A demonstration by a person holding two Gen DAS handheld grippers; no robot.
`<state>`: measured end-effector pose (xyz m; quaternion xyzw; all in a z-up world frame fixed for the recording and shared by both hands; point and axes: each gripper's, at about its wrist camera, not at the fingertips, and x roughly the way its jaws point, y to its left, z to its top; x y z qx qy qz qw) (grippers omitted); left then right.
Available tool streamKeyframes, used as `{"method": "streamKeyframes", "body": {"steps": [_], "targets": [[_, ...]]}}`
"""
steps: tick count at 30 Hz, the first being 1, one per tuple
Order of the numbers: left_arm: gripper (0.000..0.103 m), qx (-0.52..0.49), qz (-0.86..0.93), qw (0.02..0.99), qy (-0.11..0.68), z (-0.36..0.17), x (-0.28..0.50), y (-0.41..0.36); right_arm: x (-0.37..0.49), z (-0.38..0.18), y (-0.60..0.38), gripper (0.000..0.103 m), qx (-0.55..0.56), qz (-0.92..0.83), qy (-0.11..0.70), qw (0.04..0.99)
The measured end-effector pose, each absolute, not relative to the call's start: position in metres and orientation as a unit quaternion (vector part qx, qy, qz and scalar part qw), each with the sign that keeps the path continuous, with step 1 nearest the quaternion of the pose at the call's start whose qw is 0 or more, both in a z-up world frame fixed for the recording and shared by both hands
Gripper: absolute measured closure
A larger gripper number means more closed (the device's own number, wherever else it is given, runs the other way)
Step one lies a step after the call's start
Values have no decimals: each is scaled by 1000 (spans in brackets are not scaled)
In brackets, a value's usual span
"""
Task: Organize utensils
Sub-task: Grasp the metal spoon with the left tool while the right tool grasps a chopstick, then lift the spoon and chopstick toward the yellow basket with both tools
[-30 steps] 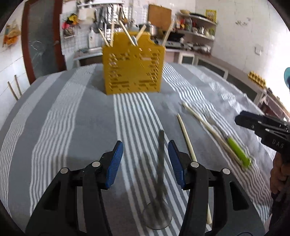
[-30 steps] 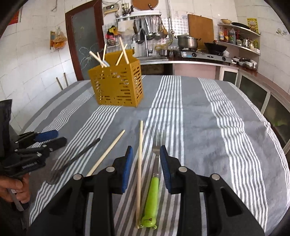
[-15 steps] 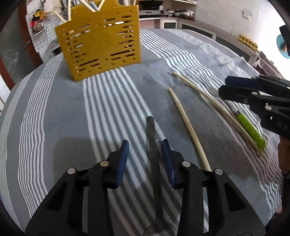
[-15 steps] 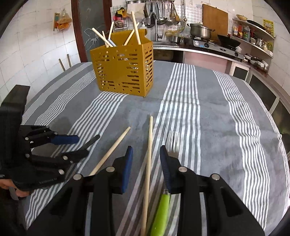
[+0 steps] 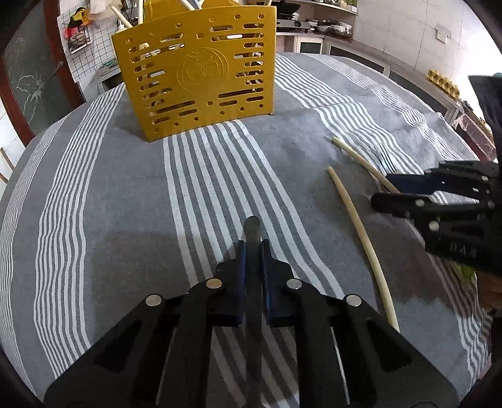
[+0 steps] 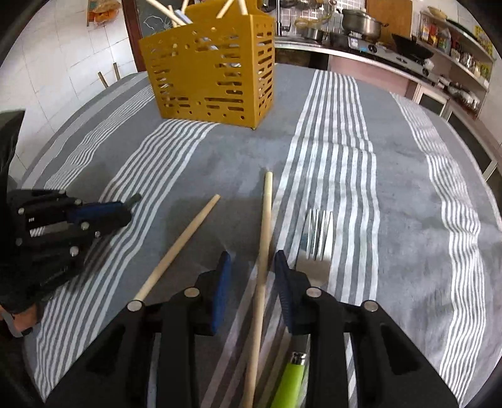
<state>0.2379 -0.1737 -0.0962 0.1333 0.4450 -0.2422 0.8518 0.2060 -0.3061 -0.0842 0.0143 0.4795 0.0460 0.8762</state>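
Observation:
My left gripper (image 5: pixel 252 248) is shut on the dark metal handle of a spoon (image 5: pixel 253 282), down at the striped cloth. The yellow slotted utensil holder (image 5: pixel 194 72) stands ahead with several chopsticks in it; it also shows in the right wrist view (image 6: pixel 210 66). My right gripper (image 6: pixel 252 260) is open, its jaws either side of a wooden chopstick (image 6: pixel 263 244). A second chopstick (image 6: pixel 178 244) lies to its left. A fork with a green handle (image 6: pixel 313 248) lies under the right finger.
The table is covered by a grey cloth with white stripes (image 6: pixel 345 163). In the left wrist view two chopsticks (image 5: pixel 360 232) lie to the right, by the right gripper (image 5: pixel 439 201). A kitchen counter with pots and shelves (image 6: pixel 376 28) is behind the table.
My left gripper has moved forward and down and closed on the spoon handle. My right gripper has moved forward along the chopstick and fork, staying open.

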Motion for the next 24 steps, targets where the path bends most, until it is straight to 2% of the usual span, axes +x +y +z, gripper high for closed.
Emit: {"method": "streamKeyframes", "body": {"steps": [2, 6, 10, 17, 24], "targets": [[94, 129, -243, 851, 447, -96, 240, -173, 209, -85, -307, 80, 16, 48, 484, 874], [94, 118, -240, 853, 447, -97, 240, -172, 210, -84, -312, 96, 26, 50, 486, 872], [94, 92, -246, 855, 448, -94, 240, -166, 204, -73, -311, 97, 33, 54, 462, 884], [94, 37, -259, 865, 429, -74, 232, -150, 180, -29, -312, 97, 66, 75, 374, 922], [94, 16, -259, 862, 436, -72, 234, -141, 172, -14, -307, 97, 62, 78, 353, 930]]}}
